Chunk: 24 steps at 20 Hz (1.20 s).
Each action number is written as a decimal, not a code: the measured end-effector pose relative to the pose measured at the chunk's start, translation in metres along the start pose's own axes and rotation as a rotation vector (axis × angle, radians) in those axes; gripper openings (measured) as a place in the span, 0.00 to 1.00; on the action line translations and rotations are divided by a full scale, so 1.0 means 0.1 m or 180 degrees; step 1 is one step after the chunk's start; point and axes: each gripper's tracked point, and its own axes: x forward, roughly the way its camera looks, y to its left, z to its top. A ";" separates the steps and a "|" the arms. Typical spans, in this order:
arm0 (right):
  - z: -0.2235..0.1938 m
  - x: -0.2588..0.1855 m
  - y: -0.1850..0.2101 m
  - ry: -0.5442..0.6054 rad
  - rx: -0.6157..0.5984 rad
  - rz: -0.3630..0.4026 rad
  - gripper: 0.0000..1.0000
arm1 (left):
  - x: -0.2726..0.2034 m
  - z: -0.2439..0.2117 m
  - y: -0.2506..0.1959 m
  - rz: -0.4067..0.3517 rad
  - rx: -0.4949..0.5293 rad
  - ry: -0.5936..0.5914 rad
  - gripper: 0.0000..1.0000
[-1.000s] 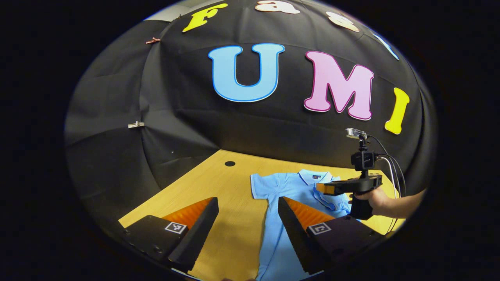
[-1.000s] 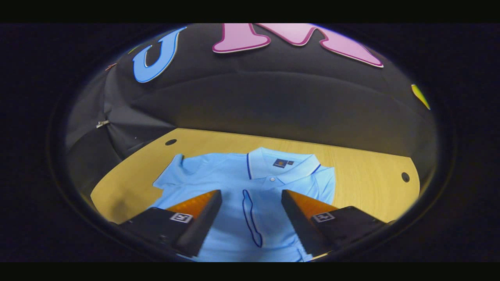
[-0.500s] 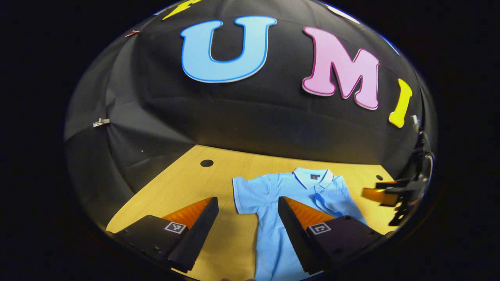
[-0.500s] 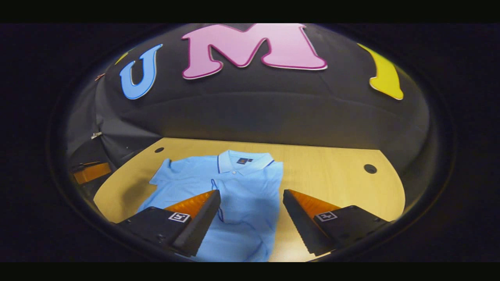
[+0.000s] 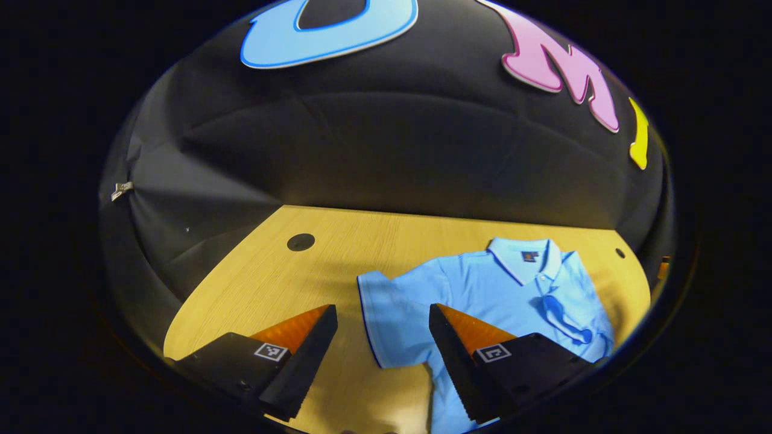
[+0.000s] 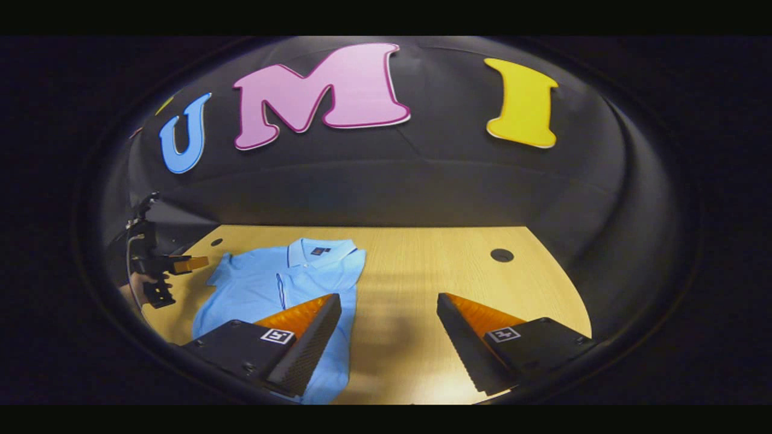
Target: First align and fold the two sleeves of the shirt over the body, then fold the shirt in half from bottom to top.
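Jaws: both grippers wide, empty | left gripper (image 5: 381, 337) view: shirt's (image 5: 482, 289) spread sleeve (image 5: 386, 301) | right gripper (image 6: 389, 328) view: hand (image 6: 140, 283)

Recording booth: black cloth wall (image 5: 386, 150) behind a wooden table (image 6: 422, 265) with cable holes.

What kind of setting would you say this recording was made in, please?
Likely a staged recording booth, not a home: black cloth wall draped behind a bare wooden table, one light blue polo shirt laid flat, and the left gripper held in a hand.
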 end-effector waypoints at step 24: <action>-0.43 -0.12 -0.01 0.0223 0.0265 -0.0008 0.99 | 0.64 -0.03 -0.42 -0.0051 0.0309 0.0315 0.06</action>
